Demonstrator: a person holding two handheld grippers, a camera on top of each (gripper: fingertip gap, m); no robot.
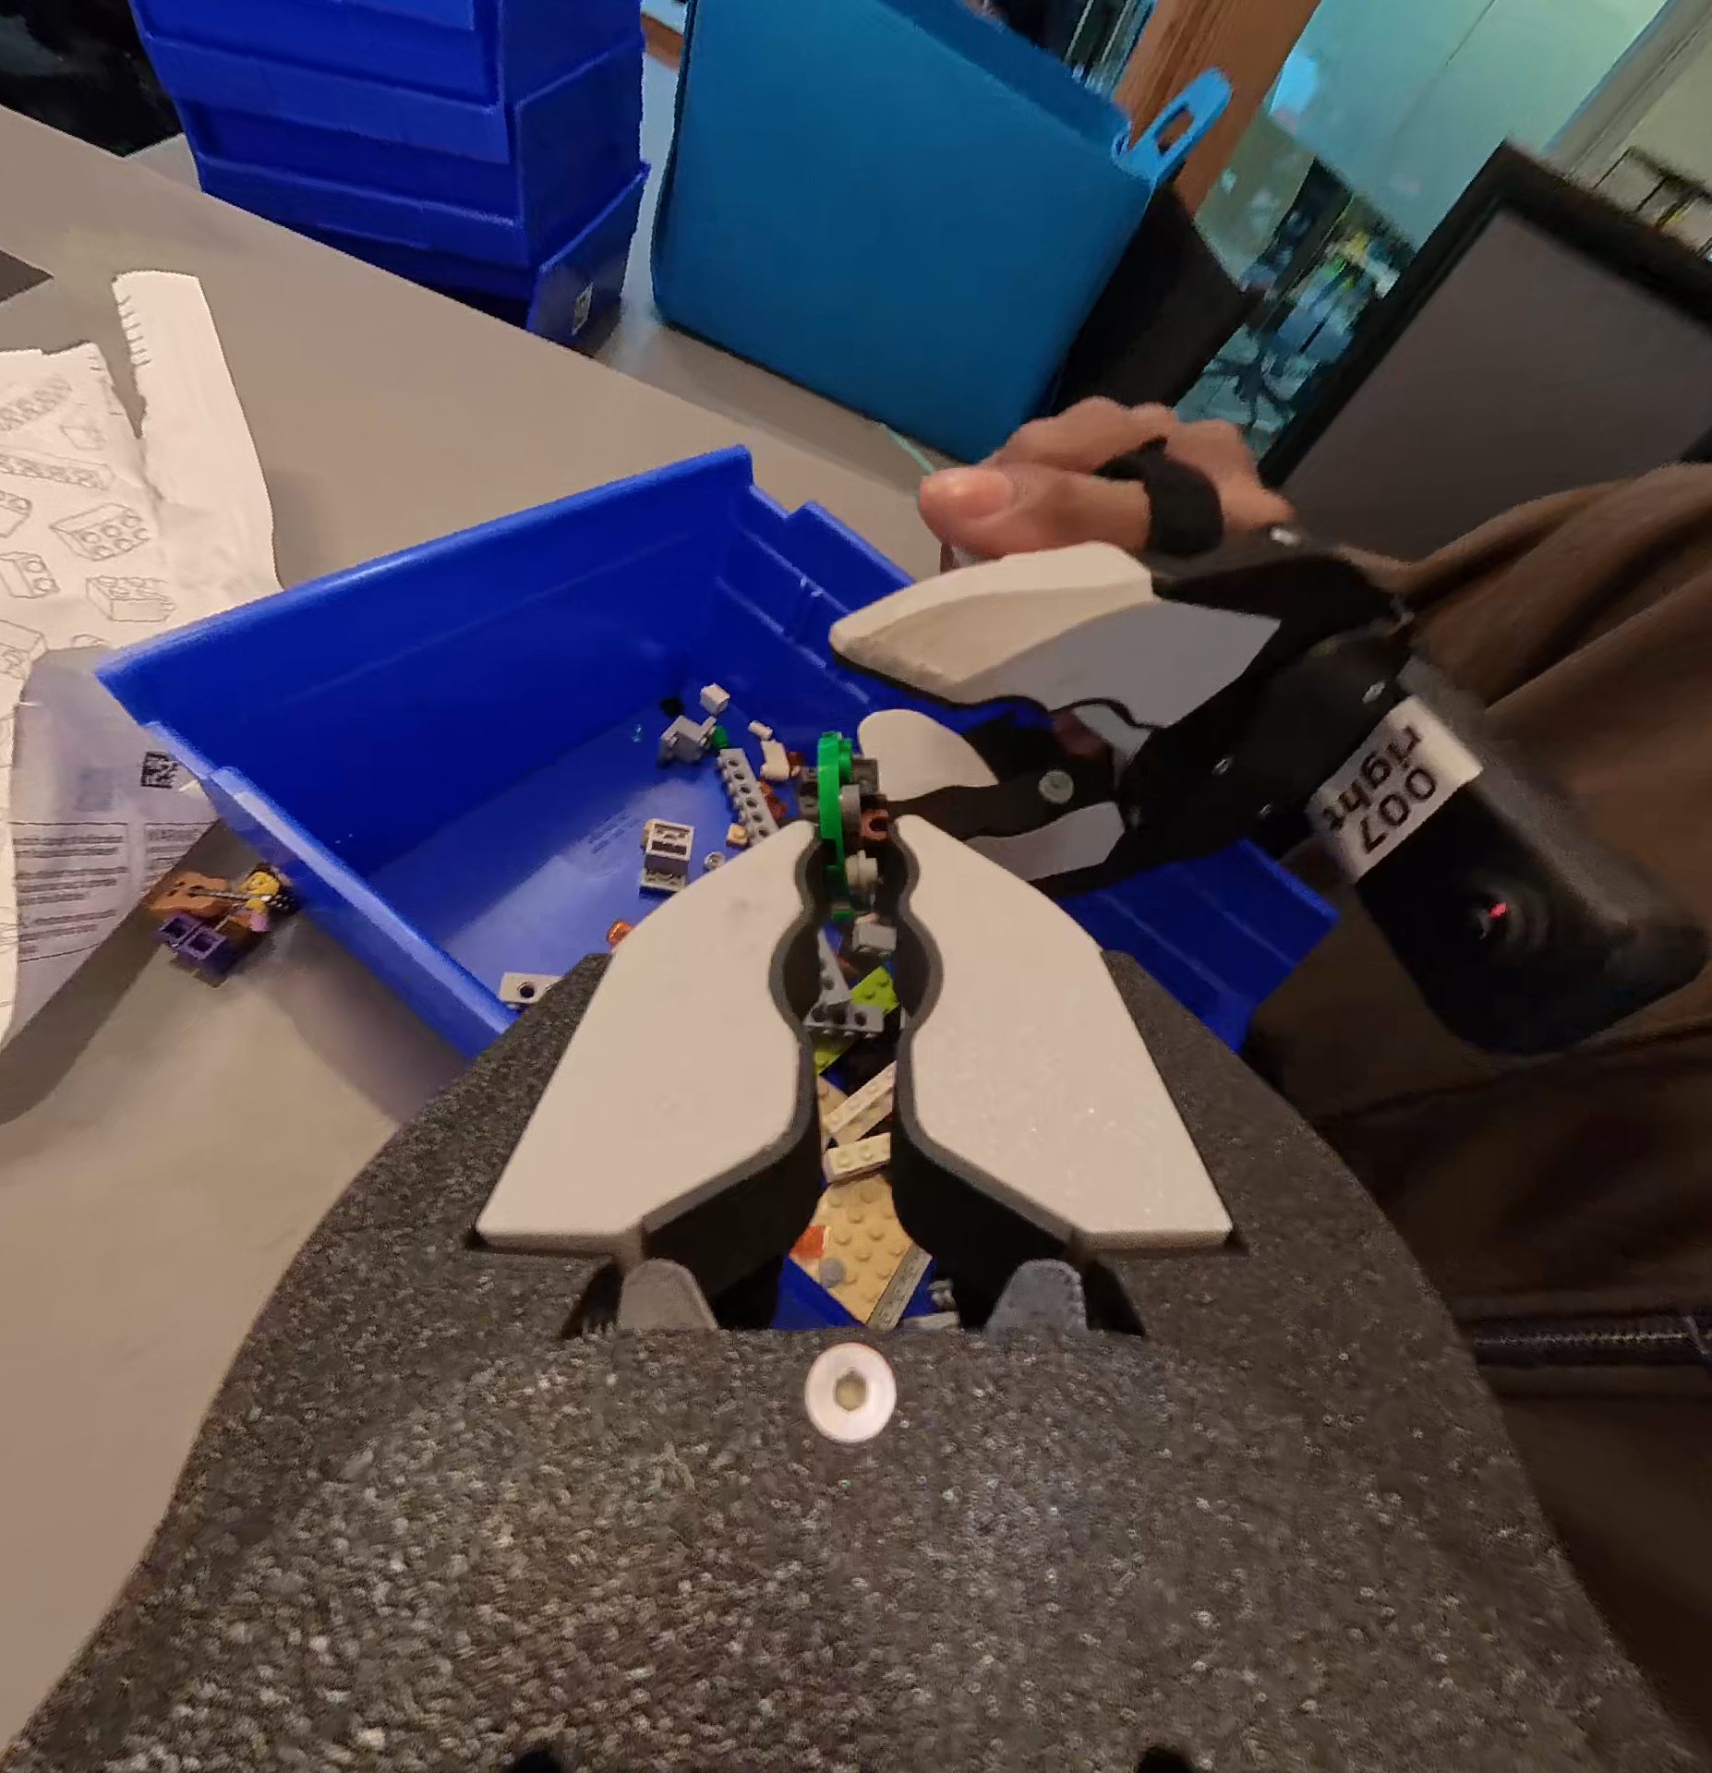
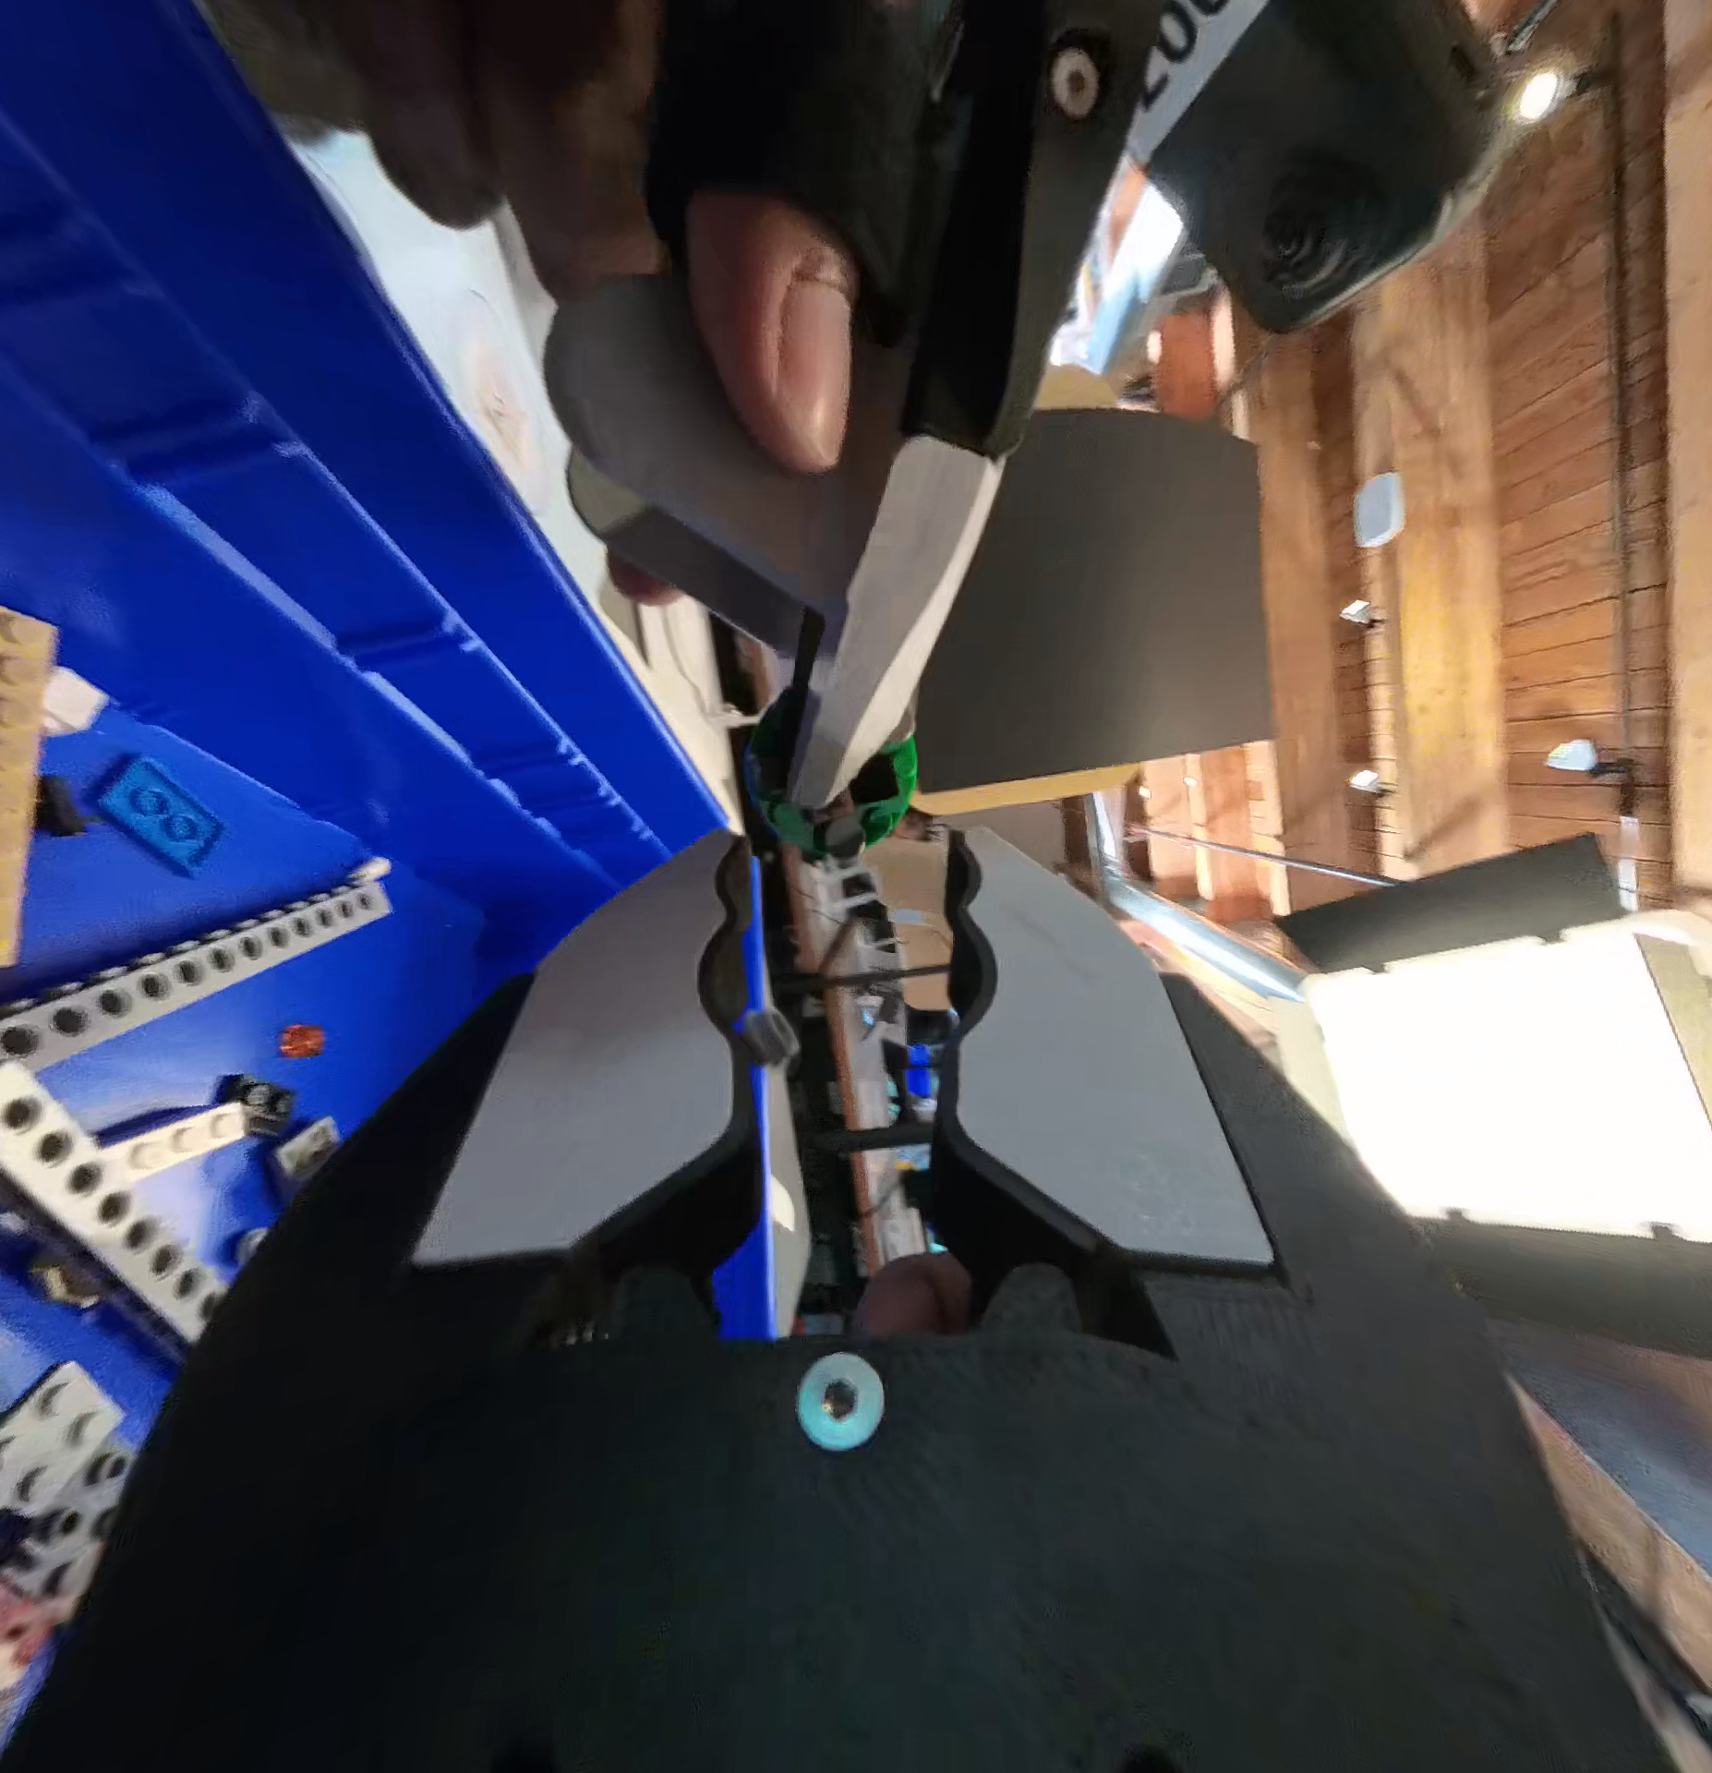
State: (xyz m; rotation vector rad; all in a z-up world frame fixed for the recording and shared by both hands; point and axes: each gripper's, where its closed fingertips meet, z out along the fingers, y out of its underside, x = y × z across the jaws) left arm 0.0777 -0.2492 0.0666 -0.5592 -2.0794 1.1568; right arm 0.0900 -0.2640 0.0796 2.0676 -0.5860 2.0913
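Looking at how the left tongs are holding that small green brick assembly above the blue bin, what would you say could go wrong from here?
1. The left tongs pinch the green brick assembly only at their tips, with much of it sticking out past them, so it may twist or slip into the blue bin.
2. The open right tongs sit right beside it; a nudge might knock off the small grey and brown pieces.
3. A fallen piece could be hard to find among the loose bricks.
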